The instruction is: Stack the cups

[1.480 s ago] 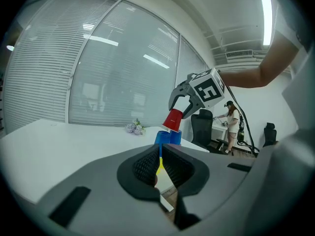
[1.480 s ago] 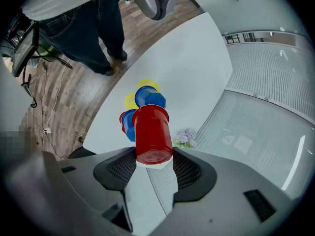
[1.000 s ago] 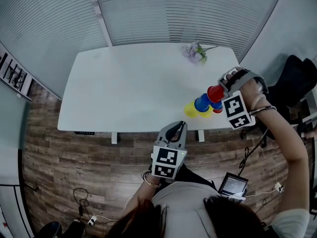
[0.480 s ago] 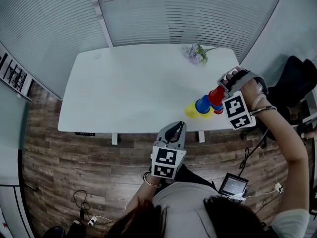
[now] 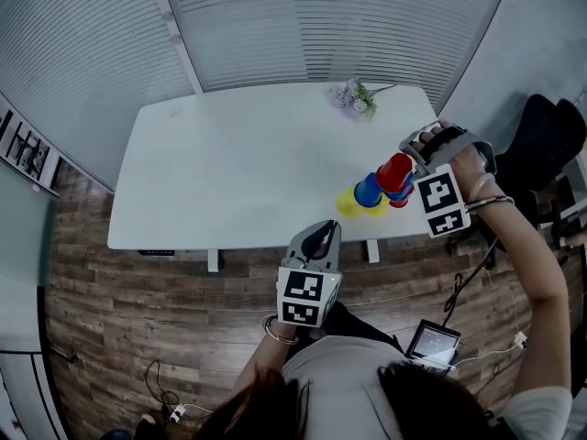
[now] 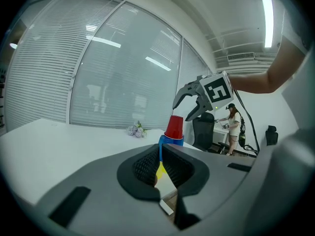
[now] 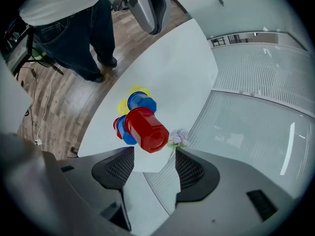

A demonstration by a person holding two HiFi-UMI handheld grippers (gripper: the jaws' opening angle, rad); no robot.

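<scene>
A person at the near edge of a white surface [image 5: 238, 163] is stacking plastic cups. At left, the left tongs [image 5: 323, 232] are idling, pinched together on nothing and hanging roughly level just off that edge, apparently being held clear so the other hand has room to work.

Toward the surface's right end, close to the near edge, the cups are sitting upside down in two piles that are touching or nearly so. A blue cup [image 5: 369, 189] is resting on a yellow cup [image 5: 347, 206], and just to its right a taller pile is being capped by a red cup [image 5: 396, 170], mouth down over another blue one, so each cup is nesting on the one beneath. A small bunch of flowers [image 5: 353, 99] is lying well apart at the far edge.

At right, the right tongs [image 7: 153, 154] are angling steeply down over the taller pile. Their jaws have just been opening and are now gaping wide, with the red cup sitting just beyond the tips and neither pad pressing on it. By the look of it, the cup is being released onto the pile.
</scene>
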